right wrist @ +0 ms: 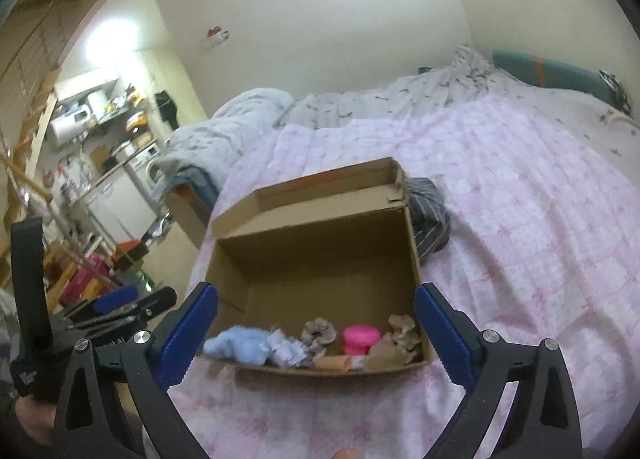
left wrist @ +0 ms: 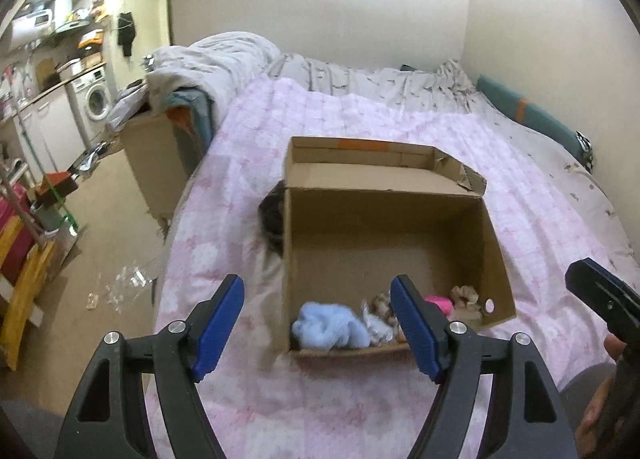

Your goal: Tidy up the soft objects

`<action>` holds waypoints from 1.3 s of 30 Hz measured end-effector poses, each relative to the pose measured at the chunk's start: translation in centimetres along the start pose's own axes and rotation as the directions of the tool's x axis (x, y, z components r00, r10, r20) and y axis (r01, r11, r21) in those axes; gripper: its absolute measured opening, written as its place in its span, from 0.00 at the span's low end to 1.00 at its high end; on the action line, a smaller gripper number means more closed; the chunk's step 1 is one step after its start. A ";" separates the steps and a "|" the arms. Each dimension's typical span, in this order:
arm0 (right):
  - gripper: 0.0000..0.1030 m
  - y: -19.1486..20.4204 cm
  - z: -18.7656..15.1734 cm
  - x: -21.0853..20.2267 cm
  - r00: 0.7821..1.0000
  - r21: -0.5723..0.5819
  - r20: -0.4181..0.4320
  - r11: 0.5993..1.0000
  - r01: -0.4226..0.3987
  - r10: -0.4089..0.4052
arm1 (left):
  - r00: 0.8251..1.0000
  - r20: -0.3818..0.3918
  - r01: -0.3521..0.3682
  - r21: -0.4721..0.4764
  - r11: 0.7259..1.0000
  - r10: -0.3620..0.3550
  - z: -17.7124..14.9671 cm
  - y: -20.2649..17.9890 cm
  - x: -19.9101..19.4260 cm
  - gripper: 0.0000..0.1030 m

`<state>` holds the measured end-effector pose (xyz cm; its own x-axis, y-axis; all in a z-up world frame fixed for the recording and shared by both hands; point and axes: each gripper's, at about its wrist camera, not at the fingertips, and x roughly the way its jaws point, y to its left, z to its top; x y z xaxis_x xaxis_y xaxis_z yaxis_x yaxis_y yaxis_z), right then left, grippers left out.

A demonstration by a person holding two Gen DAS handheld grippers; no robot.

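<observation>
Both your left tongs [left wrist: 318,325] and right tongs [right wrist: 316,335] gape empty above the box [right wrist: 320,259], soft things [right wrist: 280,347] lined along its near wall, crosswise below both.

The cardboard box [right wrist: 320,259] is matt brown corrugated paper with rough torn flap edges, resting on a soft, quilted pink cloth bedspread [right wrist: 520,219]. Inside lie a fluffy light-blue fleece bundle [right wrist: 238,345], a smooth glossy pink plastic piece [right wrist: 360,337] and crinkled beige fabric scrunchies [right wrist: 318,333]. Each tool [left wrist: 318,323] has matt black plastic arms, ribbed blue pads [left wrist: 412,333] and shiny metal rivets [left wrist: 456,326].

Brown cardboard box [right wrist: 320,255], pink checked bedspread [right wrist: 520,219], light-blue fluffy bundle [right wrist: 236,345].
</observation>
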<state>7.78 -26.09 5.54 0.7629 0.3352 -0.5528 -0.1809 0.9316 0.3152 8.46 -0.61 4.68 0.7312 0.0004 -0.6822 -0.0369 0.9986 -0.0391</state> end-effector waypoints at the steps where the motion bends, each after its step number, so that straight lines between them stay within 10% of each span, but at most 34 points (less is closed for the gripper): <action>1: 1.00 0.3 -0.2 -0.3 1.000 -0.014 -0.007 1.000 0.003 -0.003 | 1.000 -0.007 0.009 -0.004 1.000 -0.009 -0.4 0.3 -0.5 0.71; 9: 1.00 1.9 -2.3 -2.1 1.000 -0.074 -0.018 0.997 0.010 -0.011 | 0.999 0.032 -0.042 0.055 0.998 0.040 -3.6 0.5 -3.7 0.72; 18: 1.00 1.5 -5.6 -1.1 0.998 -0.107 -0.049 0.993 0.045 -0.051 | 0.997 0.047 -0.056 -0.009 0.998 0.056 -4.8 2.1 -2.5 0.98; 39: 1.00 2.1 -6.0 -0.5 0.996 -0.125 -0.060 0.991 0.056 -0.064 | 0.998 0.057 -0.023 -0.032 0.999 0.025 -5.2 2.8 -2.1 0.98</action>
<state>3.33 -23.45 1.83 0.7341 0.2827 -0.6174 -0.2137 0.9592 0.1851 3.31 1.91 2.23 0.7679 0.0286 -0.6399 -0.0755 0.9961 -0.0460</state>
